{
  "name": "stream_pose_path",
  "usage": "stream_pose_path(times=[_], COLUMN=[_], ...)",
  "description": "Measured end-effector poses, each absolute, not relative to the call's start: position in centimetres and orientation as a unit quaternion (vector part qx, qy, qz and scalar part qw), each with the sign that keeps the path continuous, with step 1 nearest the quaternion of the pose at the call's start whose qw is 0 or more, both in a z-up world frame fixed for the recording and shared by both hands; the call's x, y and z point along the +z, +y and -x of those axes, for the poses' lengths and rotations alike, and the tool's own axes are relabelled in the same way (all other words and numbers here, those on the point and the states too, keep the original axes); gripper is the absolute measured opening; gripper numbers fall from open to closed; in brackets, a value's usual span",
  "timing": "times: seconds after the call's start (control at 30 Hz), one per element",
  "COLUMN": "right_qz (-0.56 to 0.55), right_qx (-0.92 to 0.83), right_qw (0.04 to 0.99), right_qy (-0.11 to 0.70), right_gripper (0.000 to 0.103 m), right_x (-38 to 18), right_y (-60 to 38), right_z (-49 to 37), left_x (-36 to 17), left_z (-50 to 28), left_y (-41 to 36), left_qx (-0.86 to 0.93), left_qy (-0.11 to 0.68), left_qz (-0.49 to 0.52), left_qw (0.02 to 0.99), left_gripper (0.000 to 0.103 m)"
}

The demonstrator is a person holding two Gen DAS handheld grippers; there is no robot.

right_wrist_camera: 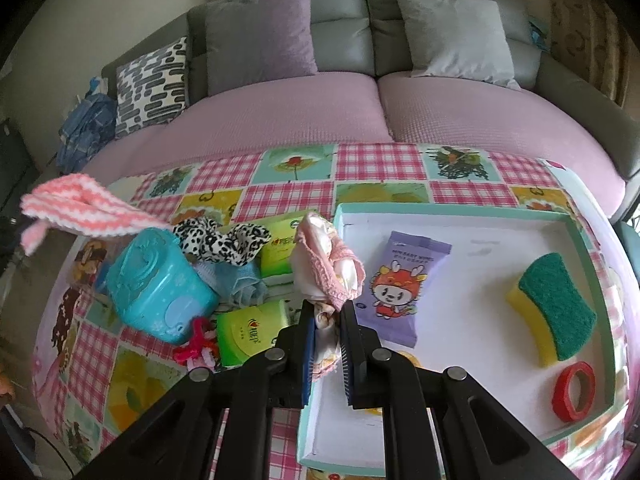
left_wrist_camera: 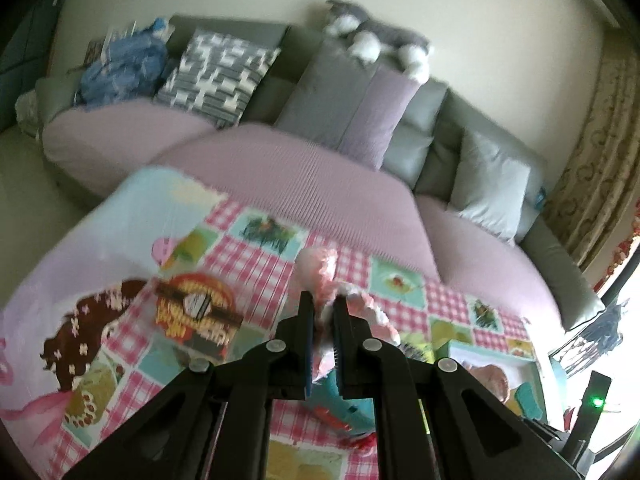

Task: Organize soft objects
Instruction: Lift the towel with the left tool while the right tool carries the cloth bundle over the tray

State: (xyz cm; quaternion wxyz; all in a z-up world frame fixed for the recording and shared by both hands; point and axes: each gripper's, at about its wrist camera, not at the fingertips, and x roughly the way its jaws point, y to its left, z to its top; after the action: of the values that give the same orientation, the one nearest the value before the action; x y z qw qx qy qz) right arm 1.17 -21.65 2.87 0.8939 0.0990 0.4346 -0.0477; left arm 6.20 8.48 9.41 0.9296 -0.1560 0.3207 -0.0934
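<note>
My left gripper (left_wrist_camera: 323,300) is shut on a pink-and-white striped cloth (left_wrist_camera: 318,270) and holds it above the patchwork table cover; the cloth also shows lifted in the air in the right wrist view (right_wrist_camera: 80,210). My right gripper (right_wrist_camera: 328,308) is shut on a pale pink lace-trimmed garment (right_wrist_camera: 326,264), held over the left rim of the white tray (right_wrist_camera: 460,296). On the table left of the tray lie a teal wipes tub (right_wrist_camera: 156,284), a leopard-print scrunchie (right_wrist_camera: 224,242), a blue cloth (right_wrist_camera: 240,284), two green tissue packs (right_wrist_camera: 252,332) and a red-pink hair tie (right_wrist_camera: 196,342).
The tray holds a purple wipes packet (right_wrist_camera: 400,280), a green-and-yellow sponge (right_wrist_camera: 554,308) and a red tape roll (right_wrist_camera: 574,390). Behind the table stands a sofa with a pink cover (right_wrist_camera: 300,116), several cushions, a grey plush toy (left_wrist_camera: 376,36) and blue clothing (left_wrist_camera: 124,64).
</note>
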Motion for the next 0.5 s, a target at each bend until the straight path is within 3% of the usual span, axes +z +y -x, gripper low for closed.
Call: stream_pose_path(times=[0.5], right_qz=[-0.13], right_qx=[-0.085], right_qw=[0.901], right_qy=[0.404], right_gripper=[0.012], right_x=[4.8], right_y=[-25.8], right_z=[1.5], left_x=[16.0], left_z=[-1.4], left_y=[4.4], left_qx=[-0.174], left_qy=[0.203], left_qz=[0.117], left_qw=[0.957], left_gripper=[0.008])
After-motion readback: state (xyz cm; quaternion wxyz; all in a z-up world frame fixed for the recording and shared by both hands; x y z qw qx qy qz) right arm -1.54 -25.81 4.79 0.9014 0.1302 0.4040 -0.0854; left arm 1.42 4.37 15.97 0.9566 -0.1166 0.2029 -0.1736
